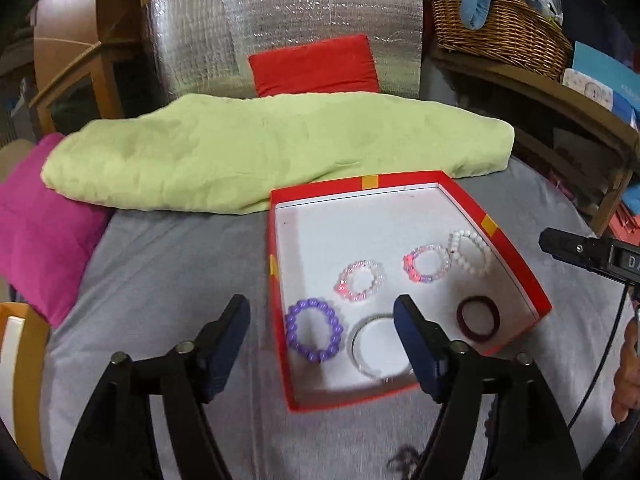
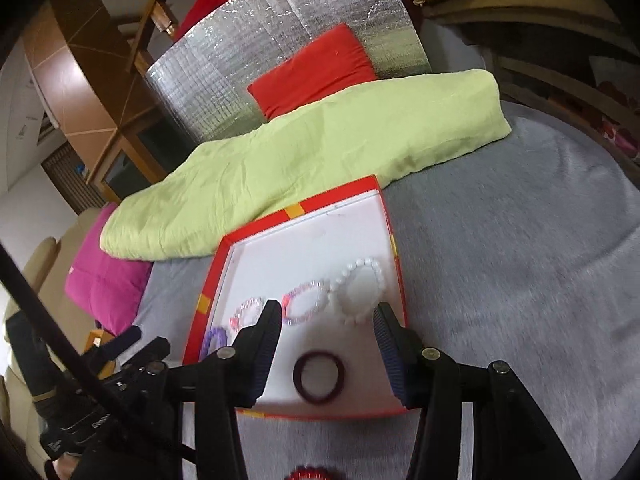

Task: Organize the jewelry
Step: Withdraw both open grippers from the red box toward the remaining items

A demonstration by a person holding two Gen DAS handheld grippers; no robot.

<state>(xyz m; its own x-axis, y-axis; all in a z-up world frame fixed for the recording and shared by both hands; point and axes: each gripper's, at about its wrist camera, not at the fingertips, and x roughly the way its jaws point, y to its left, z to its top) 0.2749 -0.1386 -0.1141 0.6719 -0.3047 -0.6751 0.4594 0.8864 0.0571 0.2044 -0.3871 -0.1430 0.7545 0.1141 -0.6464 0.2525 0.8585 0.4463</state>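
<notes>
A red box (image 1: 516, 256) with a white inside lies on the grey bed cover. In it lie a purple bead bracelet (image 1: 314, 330), a clear bangle (image 1: 374, 346), a pink bead bracelet (image 1: 360, 281), a pink-purple bracelet (image 1: 427, 264), a white pearl bracelet (image 1: 472, 253) and a dark red bangle (image 1: 478, 317). My left gripper (image 1: 322, 312) is open and empty above the box's near left corner. My right gripper (image 2: 326, 318) is open and empty above the box (image 2: 296, 210), just past the dark red bangle (image 2: 319, 377). A red bead bracelet (image 2: 312, 474) lies on the cover at the bottom edge.
A light green folded blanket (image 1: 260, 152) lies just behind the box. A magenta cushion (image 1: 44, 224) is at the left, a red cushion (image 1: 316, 64) against a silver foil panel (image 1: 280, 28) behind. A wicker basket (image 1: 500, 28) sits on a shelf at the right.
</notes>
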